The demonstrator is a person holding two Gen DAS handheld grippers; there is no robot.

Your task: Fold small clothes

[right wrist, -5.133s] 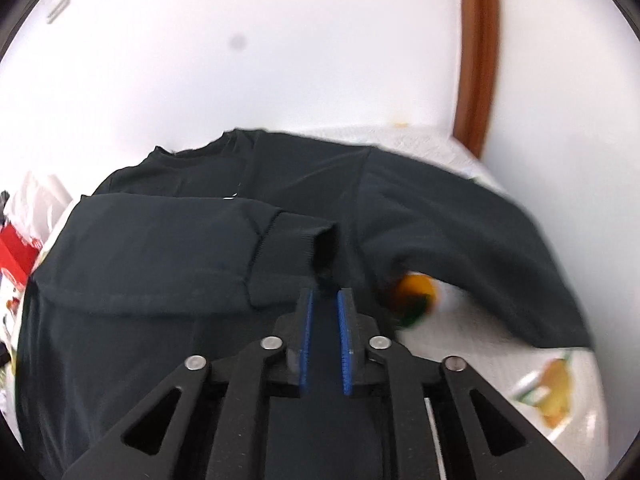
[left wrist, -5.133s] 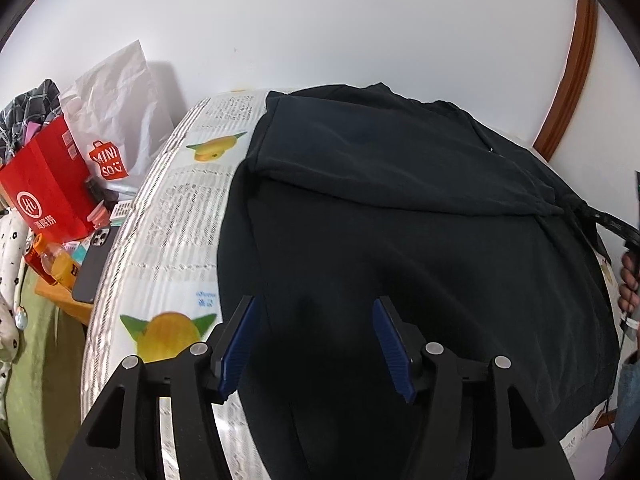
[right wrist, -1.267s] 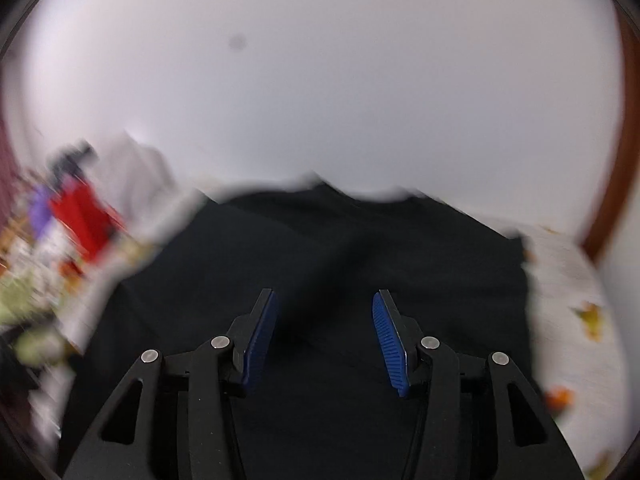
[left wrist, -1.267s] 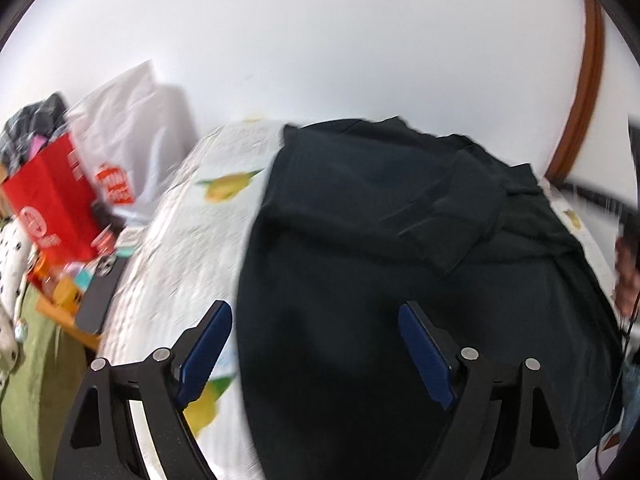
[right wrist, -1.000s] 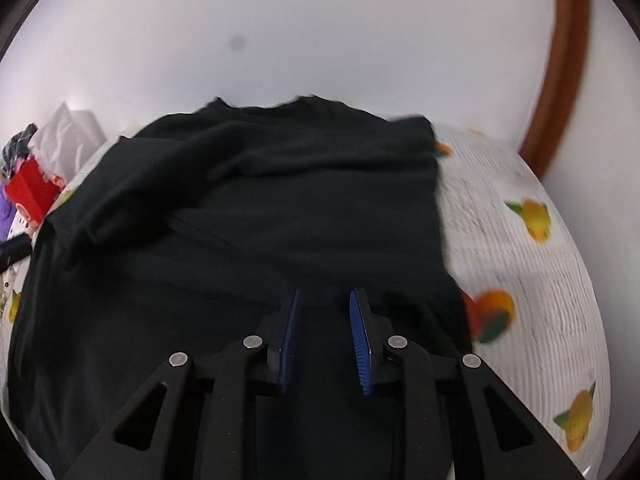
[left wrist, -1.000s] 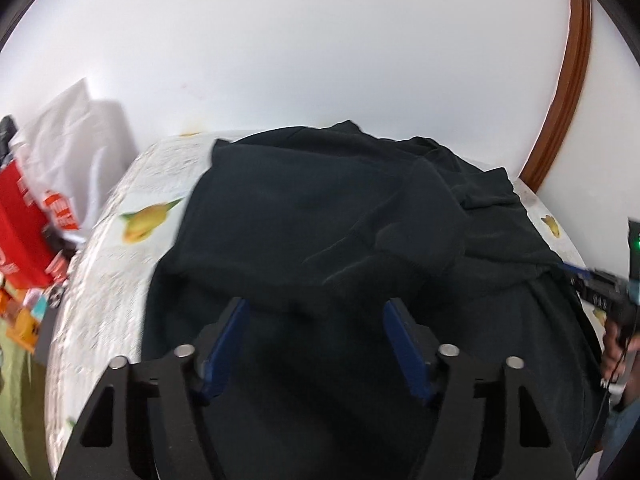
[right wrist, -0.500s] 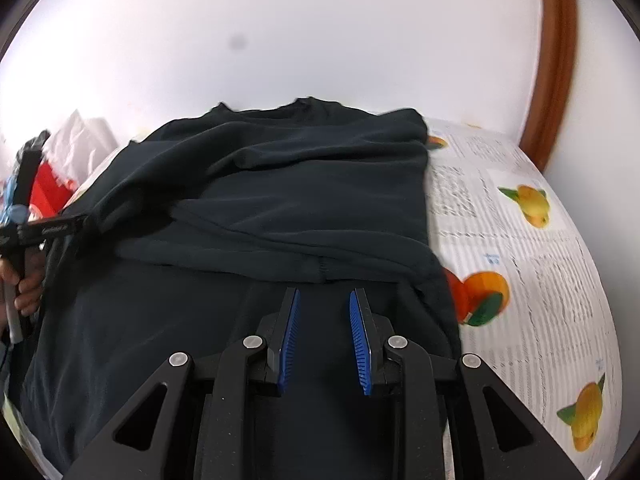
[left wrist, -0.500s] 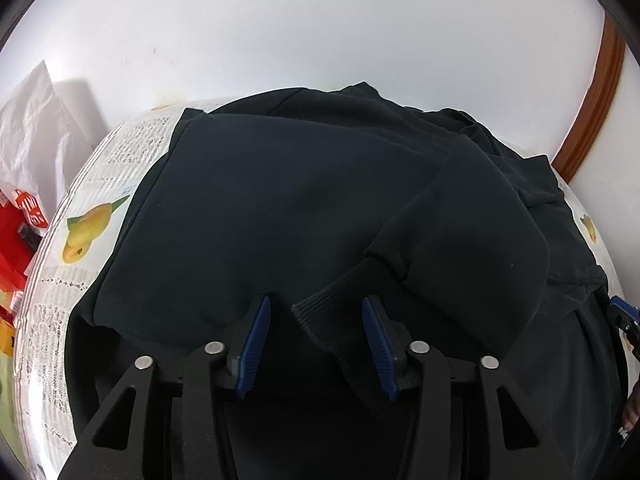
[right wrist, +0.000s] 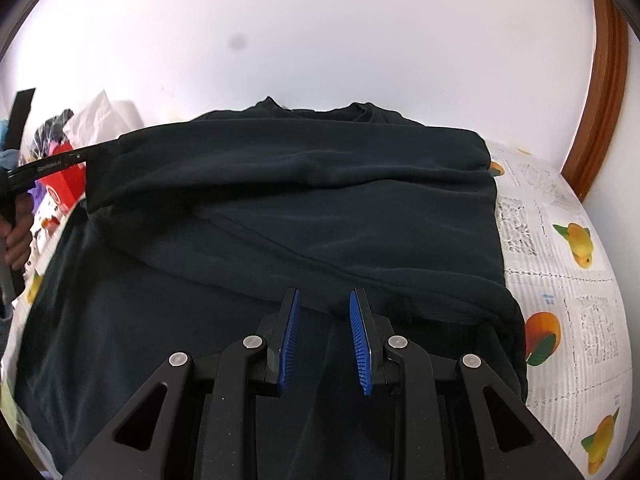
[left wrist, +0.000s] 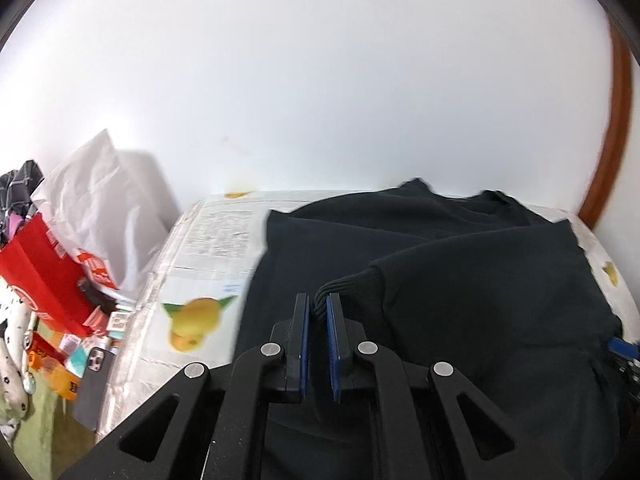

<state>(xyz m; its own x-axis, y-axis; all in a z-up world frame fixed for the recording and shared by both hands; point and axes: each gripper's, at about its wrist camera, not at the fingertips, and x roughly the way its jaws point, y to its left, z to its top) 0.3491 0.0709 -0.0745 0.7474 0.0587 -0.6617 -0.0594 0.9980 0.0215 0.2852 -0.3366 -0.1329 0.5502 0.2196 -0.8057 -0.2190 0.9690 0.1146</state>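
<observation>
Between left gripper (left wrist: 318, 306) pads: we pinch ribbed sleeve cuff (left wrist: 348, 286) of black sweatshirt (right wrist: 320, 208). Right gripper (right wrist: 324, 312) spread, empty. Fabric soft, floppy; we'd grab hems.

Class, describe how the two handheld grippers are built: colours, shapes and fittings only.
Both the left gripper and the right gripper have matte black triangular cut-out frames with silver round rivets. Their flat fingers carry blue ribbed pads. No cables show.

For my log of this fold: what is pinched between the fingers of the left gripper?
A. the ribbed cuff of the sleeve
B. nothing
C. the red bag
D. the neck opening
A: the left gripper is shut on the ribbed cuff of the black sweatshirt.
</observation>
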